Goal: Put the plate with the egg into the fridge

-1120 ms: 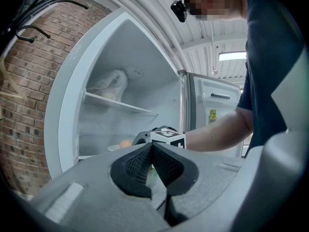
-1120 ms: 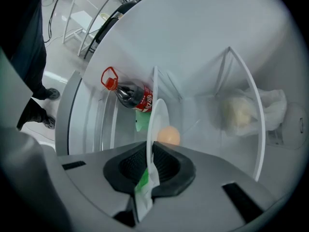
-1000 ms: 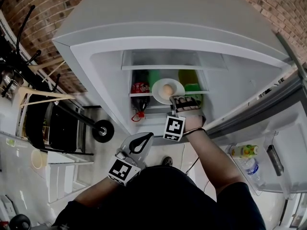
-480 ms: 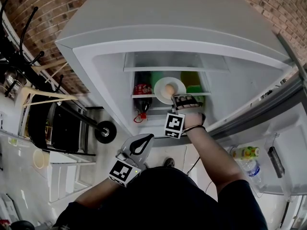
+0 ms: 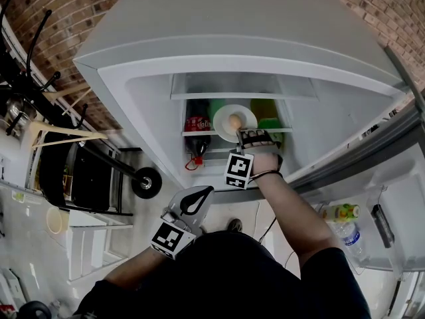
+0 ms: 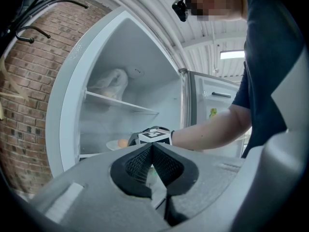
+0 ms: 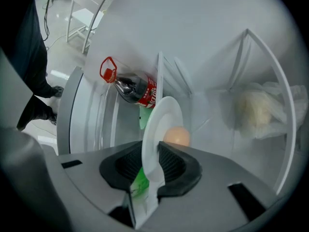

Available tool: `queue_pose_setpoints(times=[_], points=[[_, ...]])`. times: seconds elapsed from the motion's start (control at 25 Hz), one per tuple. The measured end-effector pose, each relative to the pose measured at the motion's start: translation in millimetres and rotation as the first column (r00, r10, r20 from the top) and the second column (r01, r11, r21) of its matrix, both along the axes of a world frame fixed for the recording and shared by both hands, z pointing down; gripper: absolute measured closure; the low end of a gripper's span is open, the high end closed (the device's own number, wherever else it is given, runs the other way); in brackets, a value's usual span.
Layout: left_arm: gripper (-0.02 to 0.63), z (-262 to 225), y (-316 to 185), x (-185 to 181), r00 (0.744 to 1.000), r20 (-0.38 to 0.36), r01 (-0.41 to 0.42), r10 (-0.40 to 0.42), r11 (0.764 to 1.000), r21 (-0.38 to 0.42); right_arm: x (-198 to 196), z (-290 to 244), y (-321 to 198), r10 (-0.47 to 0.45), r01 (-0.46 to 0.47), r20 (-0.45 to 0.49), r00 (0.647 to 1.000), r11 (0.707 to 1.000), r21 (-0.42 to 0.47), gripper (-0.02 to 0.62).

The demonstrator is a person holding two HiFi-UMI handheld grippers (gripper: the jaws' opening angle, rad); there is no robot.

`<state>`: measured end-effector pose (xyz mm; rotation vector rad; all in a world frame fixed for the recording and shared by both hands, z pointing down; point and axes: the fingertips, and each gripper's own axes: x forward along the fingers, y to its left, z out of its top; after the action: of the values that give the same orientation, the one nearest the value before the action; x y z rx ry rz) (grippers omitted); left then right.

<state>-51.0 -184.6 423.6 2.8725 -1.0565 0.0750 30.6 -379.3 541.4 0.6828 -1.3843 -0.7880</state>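
White plate with egg sits on a fridge shelf, right of a bottle. Jaws of the right gripper are opening (rim between them); the left gripper is clenched, empty.

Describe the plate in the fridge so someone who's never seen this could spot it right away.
Look into the open fridge, at the lower visible shelf. The plate is there, between a cola bottle and green items, its near rim between the right gripper's opening jaws. It is the only round white dish, with one brown egg on it.
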Motion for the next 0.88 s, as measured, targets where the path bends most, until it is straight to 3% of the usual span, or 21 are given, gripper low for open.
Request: queue_pose_setpoints(times=[0.52,0.88], points=[[0.603,1,-2,6,1.0,-0.004,-0.014,0.014,1.0,-0.009,0,9,-9,0.016,-0.016,0.009,1.0,1.0,-0.025,0.434],[0.603,0,1,7,1.0,-0.007,-0.013,0.013,1.0,-0.01,1,-6,10,0.004,-0.006,0.083,0.997,1.0,0.029,0.402]])
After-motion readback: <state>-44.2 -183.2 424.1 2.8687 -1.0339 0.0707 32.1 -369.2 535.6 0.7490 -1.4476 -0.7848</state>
